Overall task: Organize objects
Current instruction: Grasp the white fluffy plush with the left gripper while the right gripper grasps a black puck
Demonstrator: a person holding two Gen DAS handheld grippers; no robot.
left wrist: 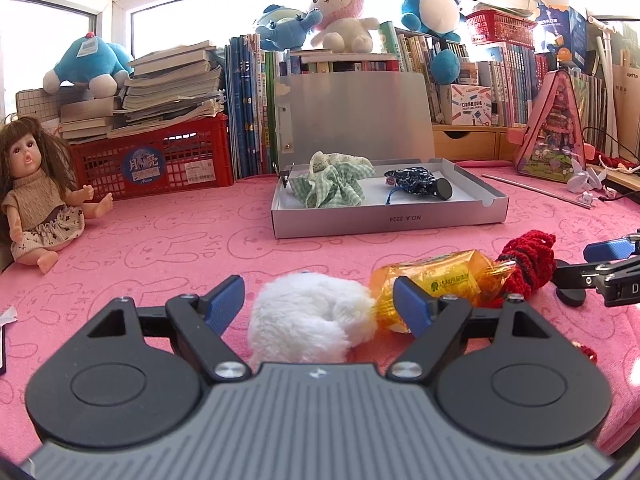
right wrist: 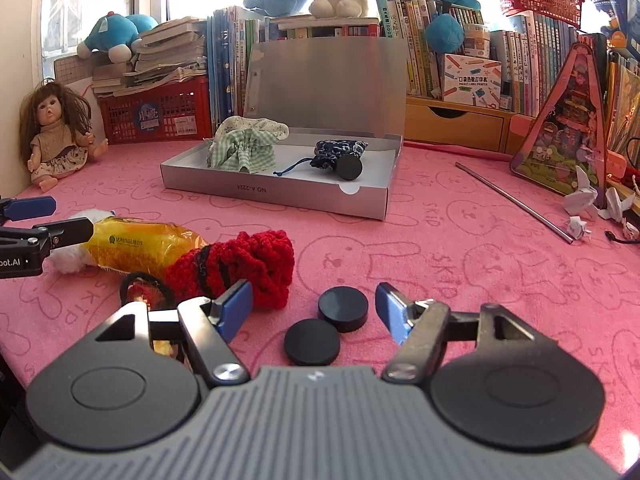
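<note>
Two claws work over a pink rabbit-print tabletop (left wrist: pixel 160 240) crowded with toys and books. Seen from the left wrist, the left claw (left wrist: pixel 320 306) stands released, its blue pads spread to either side of a white fluffy pouch (left wrist: pixel 312 320) that lies on the cloth without being pinched; just right of the pouch lie an orange plastic packet (left wrist: pixel 432 280) and a red crocheted pouch (left wrist: pixel 528 264). Beyond them an open silver box (left wrist: pixel 384 220) holds a green checked pouch (left wrist: pixel 332 184) and a dark blue patterned pouch (left wrist: pixel 412 180) with a black disc resting against it. A doll (left wrist: pixel 36 188) sits at the far left, and the right claw's tips enter from the right edge. From the right wrist, the right claw (right wrist: pixel 314 308) is likewise released and grips nothing; two black discs (right wrist: pixel 343 308) lie flat on the cloth between its pads, one overlapping the other's edge, and the red crocheted pouch (right wrist: pixel 248 268) lies just beside the left pad. The silver box (right wrist: pixel 280 196) sits farther back, and a thin metal rod (right wrist: pixel 512 200) lies well apart to the right.
</note>
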